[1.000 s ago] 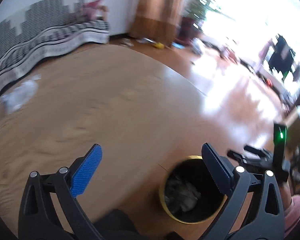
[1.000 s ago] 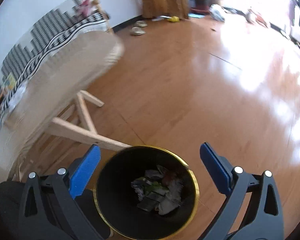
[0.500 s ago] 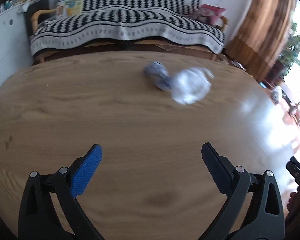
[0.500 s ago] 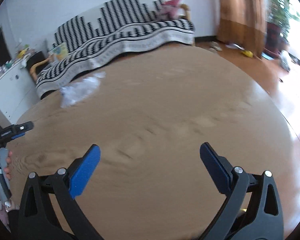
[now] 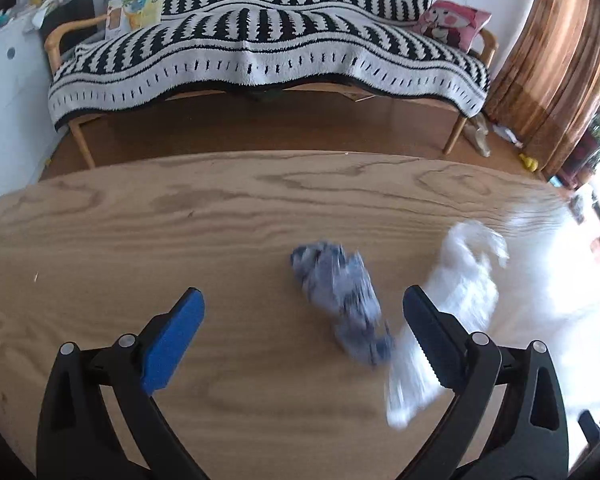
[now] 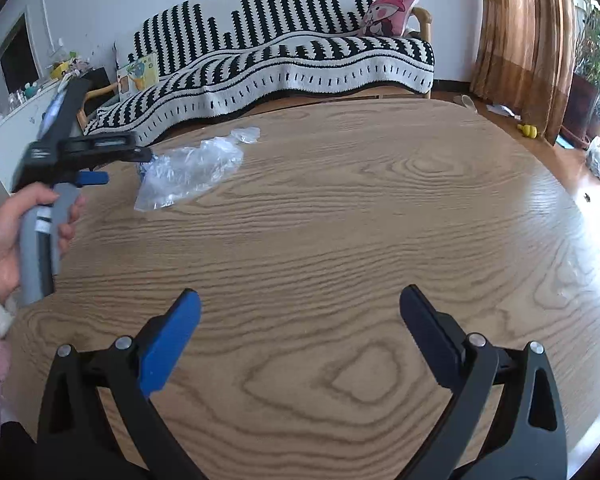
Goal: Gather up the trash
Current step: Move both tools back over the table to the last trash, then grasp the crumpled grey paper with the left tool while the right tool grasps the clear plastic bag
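Observation:
A crumpled grey-blue paper wad lies on the wooden table, with a clear plastic bag just right of it. My left gripper is open, low over the table, with the wad between its jaws and nearer the right one. The bag also shows in the right wrist view at the table's far left. My right gripper is open and empty over bare table. The hand-held left gripper shows there next to the bag.
A bench with a black-and-white striped blanket stands behind the table. A pink cushion lies on it. Brown curtains hang at the right. A white cabinet stands at the left.
Both grippers swung from the bin on the floor up over the table. The left gripper has closed in on the paper wad and bag, which were farther off half a second ago.

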`<state>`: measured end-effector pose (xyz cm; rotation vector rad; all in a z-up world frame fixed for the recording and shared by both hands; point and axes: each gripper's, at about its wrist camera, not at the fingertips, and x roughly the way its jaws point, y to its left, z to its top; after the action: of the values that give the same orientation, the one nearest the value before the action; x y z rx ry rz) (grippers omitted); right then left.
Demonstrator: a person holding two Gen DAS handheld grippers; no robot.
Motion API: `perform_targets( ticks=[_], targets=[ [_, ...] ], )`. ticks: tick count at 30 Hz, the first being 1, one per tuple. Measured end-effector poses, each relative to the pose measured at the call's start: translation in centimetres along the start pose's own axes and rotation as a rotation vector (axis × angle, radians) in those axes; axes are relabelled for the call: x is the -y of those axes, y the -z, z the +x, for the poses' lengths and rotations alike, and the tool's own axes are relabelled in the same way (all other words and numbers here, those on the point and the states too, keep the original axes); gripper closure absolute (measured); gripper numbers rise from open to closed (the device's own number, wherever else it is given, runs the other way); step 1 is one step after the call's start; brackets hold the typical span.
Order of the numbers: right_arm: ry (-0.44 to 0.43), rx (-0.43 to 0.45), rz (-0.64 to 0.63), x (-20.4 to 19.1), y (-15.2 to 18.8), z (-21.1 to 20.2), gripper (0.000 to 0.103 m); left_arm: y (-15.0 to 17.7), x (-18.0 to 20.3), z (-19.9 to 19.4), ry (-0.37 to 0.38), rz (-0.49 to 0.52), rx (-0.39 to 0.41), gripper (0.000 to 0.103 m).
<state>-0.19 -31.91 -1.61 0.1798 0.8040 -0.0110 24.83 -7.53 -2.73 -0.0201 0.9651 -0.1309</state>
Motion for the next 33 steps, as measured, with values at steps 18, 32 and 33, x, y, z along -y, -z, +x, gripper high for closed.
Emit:
perform_targets(
  ticks=[18,32,33],
  targets=[
    [-0.005,-0.038,-0.039,-1.8,0.3,2.3,0.007,3.6,-3.8,-0.5,0.039,0.089,-0.009,0.071],
    [-0.044,-0.034,-0.006,-7.6,-8.6,8.9,0.007,10.7,-9.4,-5.9,-0.029,0.011,-0.003,0.072],
    [-0.041,-0.037,-0.016,-8.2,-8.9,9.5,0.007,10.6,-9.4,-5.9,-0.022,0.009,-0.003,0.072]
  ],
)
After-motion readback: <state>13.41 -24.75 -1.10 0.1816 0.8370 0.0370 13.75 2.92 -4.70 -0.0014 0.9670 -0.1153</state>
